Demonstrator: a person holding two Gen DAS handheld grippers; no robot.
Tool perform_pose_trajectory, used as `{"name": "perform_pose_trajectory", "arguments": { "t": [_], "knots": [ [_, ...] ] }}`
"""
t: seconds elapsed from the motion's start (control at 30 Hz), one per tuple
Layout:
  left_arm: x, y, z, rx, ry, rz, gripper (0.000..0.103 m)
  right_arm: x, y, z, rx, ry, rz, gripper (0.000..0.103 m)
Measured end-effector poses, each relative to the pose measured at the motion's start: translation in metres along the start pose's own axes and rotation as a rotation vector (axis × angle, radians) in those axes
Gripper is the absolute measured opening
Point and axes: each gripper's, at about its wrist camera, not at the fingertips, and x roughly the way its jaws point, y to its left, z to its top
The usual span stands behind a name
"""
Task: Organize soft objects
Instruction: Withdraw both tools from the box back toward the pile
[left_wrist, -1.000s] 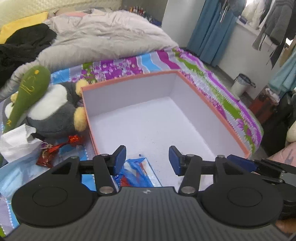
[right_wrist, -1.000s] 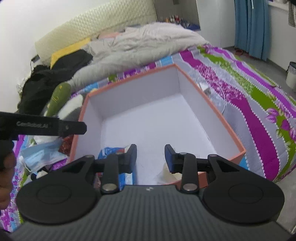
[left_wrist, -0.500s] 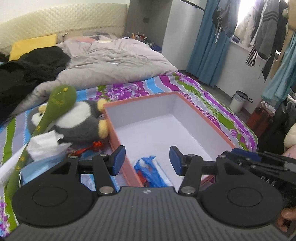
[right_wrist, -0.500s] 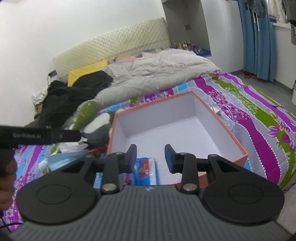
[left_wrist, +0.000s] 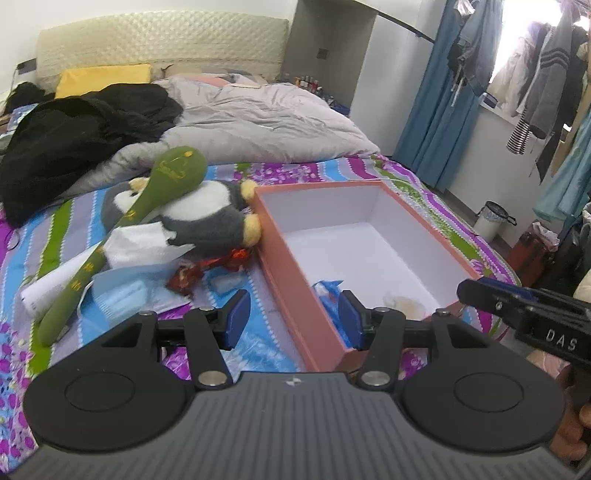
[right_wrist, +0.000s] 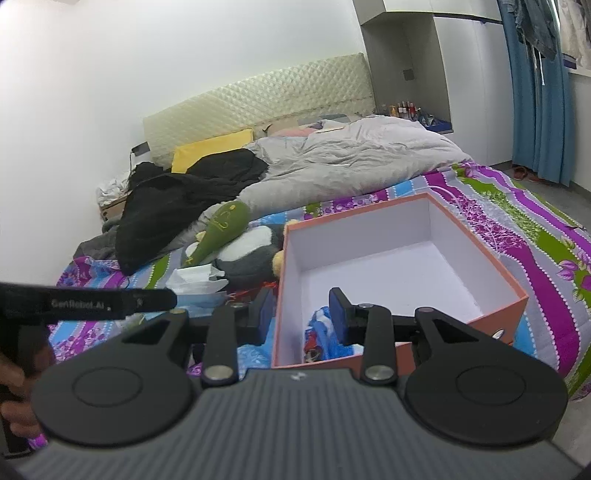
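Both spread, empty claws (left_wrist: 291, 317) (right_wrist: 301, 314) hover before the box (left_wrist: 280, 266), penguin plush (left_wrist: 207, 218) left.

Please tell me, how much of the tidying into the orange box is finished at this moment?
Done: only a blue packet lies in the orange box, near its front wall. In hand: nothing; the left gripper and the right gripper are both open and empty. Left: the penguin plush, the green plush, the face mask and the tissue lie on the bed beside the box.
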Motion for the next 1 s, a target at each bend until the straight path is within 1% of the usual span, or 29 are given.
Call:
{"name": "perform_pose_trajectory", "arguments": {
  "t": [0.13, 0.33, 0.57, 0.73, 0.8, 0.87, 0.9, 1.0],
  "knots": [
    [-0.012, 0.013, -0.014, -0.021, 0.005, 0.009, 0.059, -0.001, 0.014, -0.006, -0.009, 0.008, 0.021, 0.037],
    [-0.025, 0.034, -0.030, -0.055, 0.013, 0.032, 0.059, 0.000, 0.035, -0.019, -0.035, 0.044, 0.053, 0.037],
    [-0.035, 0.056, -0.049, -0.096, 0.027, 0.054, 0.059, -0.002, 0.050, -0.038, -0.041, 0.083, 0.055, 0.037],
    [-0.034, 0.073, -0.060, -0.136, 0.048, 0.069, 0.059, 0.003, 0.058, -0.048, -0.046, 0.113, 0.051, 0.037],
    [-0.032, 0.080, -0.063, -0.154, 0.062, 0.084, 0.062, 0.008, 0.062, -0.051, -0.047, 0.129, 0.053, 0.037],
    [-0.030, 0.086, -0.065, -0.163, 0.069, 0.100, 0.068, 0.014, 0.065, -0.053, -0.054, 0.143, 0.056, 0.037],
    [-0.029, 0.090, -0.065, -0.169, 0.072, 0.105, 0.069, 0.019, 0.068, -0.053, -0.060, 0.153, 0.055, 0.037],
    [-0.026, 0.099, -0.064, -0.185, 0.079, 0.107, 0.076, 0.029, 0.073, -0.055, -0.066, 0.169, 0.066, 0.037]
  ]
}}
